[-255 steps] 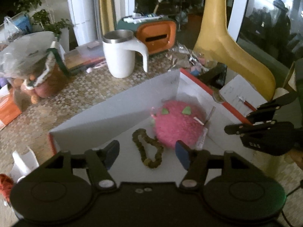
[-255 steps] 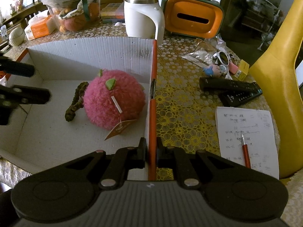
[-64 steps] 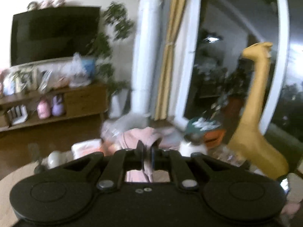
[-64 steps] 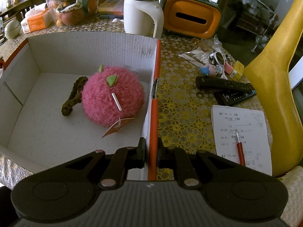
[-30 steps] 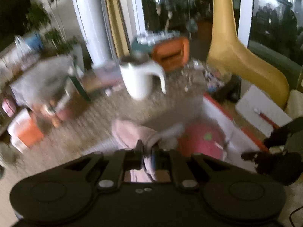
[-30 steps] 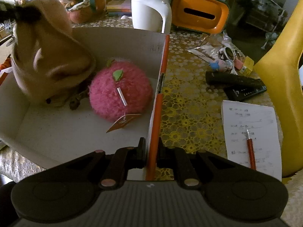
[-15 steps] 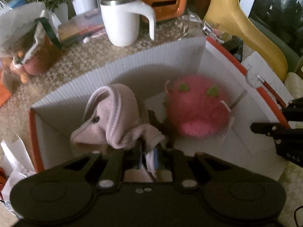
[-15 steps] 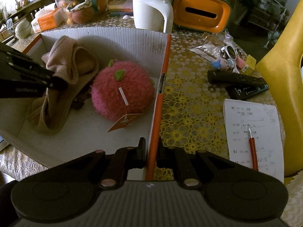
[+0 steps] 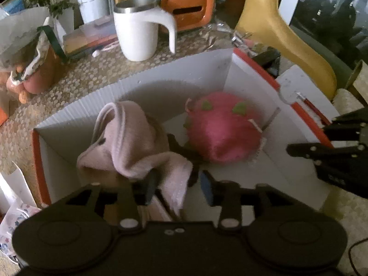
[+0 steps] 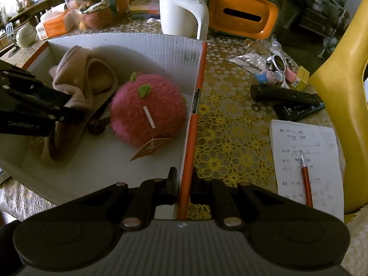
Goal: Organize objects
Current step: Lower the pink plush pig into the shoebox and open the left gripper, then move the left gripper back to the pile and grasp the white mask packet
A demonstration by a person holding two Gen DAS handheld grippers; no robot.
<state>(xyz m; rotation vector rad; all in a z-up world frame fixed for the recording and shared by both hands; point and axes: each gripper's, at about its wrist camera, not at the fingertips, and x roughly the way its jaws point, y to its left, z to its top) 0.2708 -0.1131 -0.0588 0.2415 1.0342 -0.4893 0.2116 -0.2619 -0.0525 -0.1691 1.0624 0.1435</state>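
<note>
In the left wrist view, a soft beige-pink slipper [image 9: 128,142], ribbed and slumped, is seen lying inside the white cardboard box [image 9: 161,78], beside a fuzzy pink plush ball [image 9: 223,131] with green leaves. The left gripper [image 9: 178,184] is opening, a fold of the slipper hanging loose between its jaws.

In the right wrist view, the right gripper [image 10: 184,181] is clamped on the box's orange-edged right wall [image 10: 195,105]. The slipper's hollow opening is shown, with dark beads [image 10: 97,124] lying against the ball.
</note>
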